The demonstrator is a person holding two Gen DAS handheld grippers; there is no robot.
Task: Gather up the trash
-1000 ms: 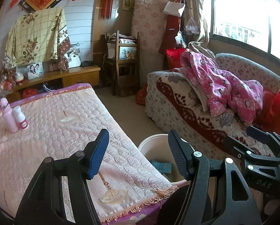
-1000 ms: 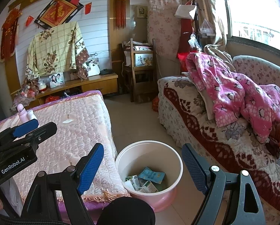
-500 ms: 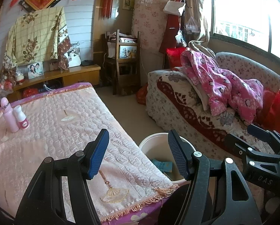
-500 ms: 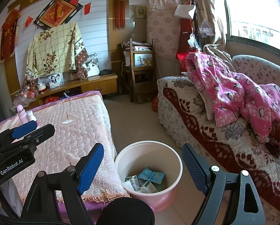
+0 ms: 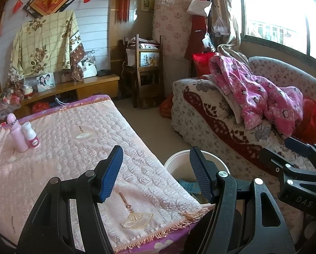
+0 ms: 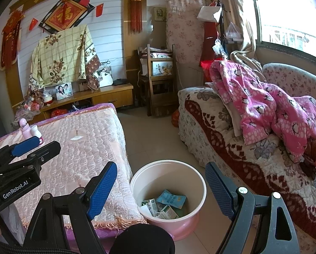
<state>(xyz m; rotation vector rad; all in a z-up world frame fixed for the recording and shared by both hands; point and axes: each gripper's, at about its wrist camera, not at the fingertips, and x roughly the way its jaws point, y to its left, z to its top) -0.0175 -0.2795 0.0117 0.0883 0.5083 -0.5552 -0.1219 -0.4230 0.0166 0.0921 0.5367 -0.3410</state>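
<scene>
At the far left of the table [image 5: 58, 148], which is covered with a quilted pale pink cloth fringed along its near edge, stand a tall pink plastic bottle [image 5: 17, 134] and a shorter white bottle with a red label [image 5: 31, 136], touching side by side. Nearer, above the cloth's near right corner, hangs the left gripper [image 5: 155, 174]; its blue-padded fingers [image 5: 111, 174] are spread apart with nothing between them. An embroidered fan motif [image 5: 136, 219] lies on the cloth just below the left finger.

Right of the table, on the tiled floor [image 6: 158, 135], sits a round pink plastic bin with a white inside [image 6: 168, 169], close against the table's near corner. Collected trash lies in its bottom: a light blue paper packet [image 6: 172, 199] on top of several small green and white cartons [image 6: 158, 208]. From the left wrist view only the bin's far rim and a scrap of the blue packet show between the fingers.

Over the bin hovers the right gripper [image 6: 161, 189], its blue fingers [image 6: 101, 190] released and wide, one on each side of the bin's rim in the view, gripping nothing.

Farther right stands a sofa under a floral cover with a dark red patterned throw [image 6: 232, 148], and a crumpled pink penguin-print garment [image 6: 263, 105] is heaped on its seat.
</scene>
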